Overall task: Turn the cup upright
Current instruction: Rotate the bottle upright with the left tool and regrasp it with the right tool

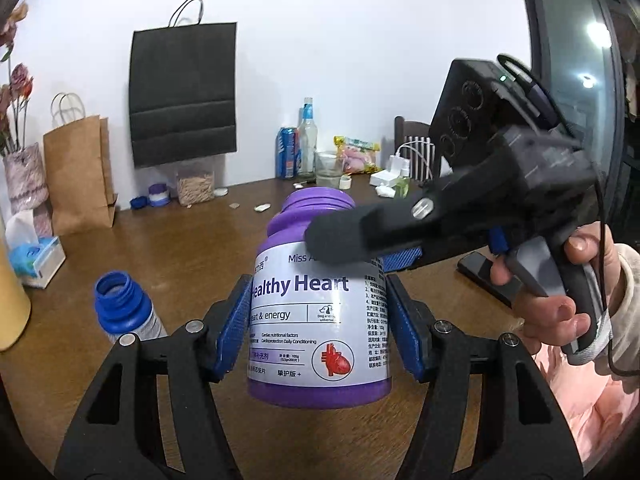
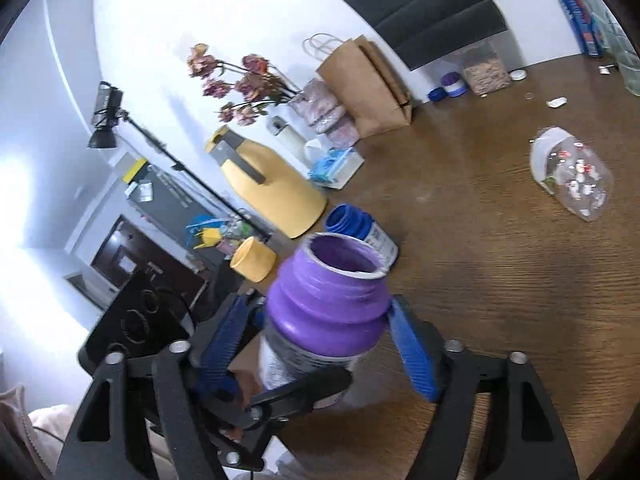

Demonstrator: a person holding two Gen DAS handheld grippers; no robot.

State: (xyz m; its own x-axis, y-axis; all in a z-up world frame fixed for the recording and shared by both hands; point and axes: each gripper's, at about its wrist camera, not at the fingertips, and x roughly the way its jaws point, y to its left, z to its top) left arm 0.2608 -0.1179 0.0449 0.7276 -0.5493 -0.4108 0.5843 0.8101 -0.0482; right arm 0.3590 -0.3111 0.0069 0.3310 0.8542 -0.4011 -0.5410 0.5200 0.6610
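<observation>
The purple "Healthy Heart" bottle (image 1: 316, 352) stands upright with its mouth open and facing up. My left gripper (image 1: 318, 286) is shut on its labelled body, a blue pad pressed to each side. My right gripper (image 1: 344, 240) comes in from the right, and one black finger (image 1: 360, 232) lies across the bottle's shoulder. In the right wrist view, my right gripper (image 2: 322, 302) flanks the bottle's neck (image 2: 324, 320) with a thin gap at each pad, so it is open. The left gripper's black finger (image 2: 304, 392) crosses the bottle lower down.
A small open blue bottle (image 1: 120, 308) stands just left of the purple one. A clear container (image 2: 572, 176) lies on its side on the brown table (image 2: 480, 280). A yellow jug (image 2: 272, 188), tissue box (image 1: 36, 260), paper bag (image 1: 80, 176) and phone (image 1: 488, 276) are around.
</observation>
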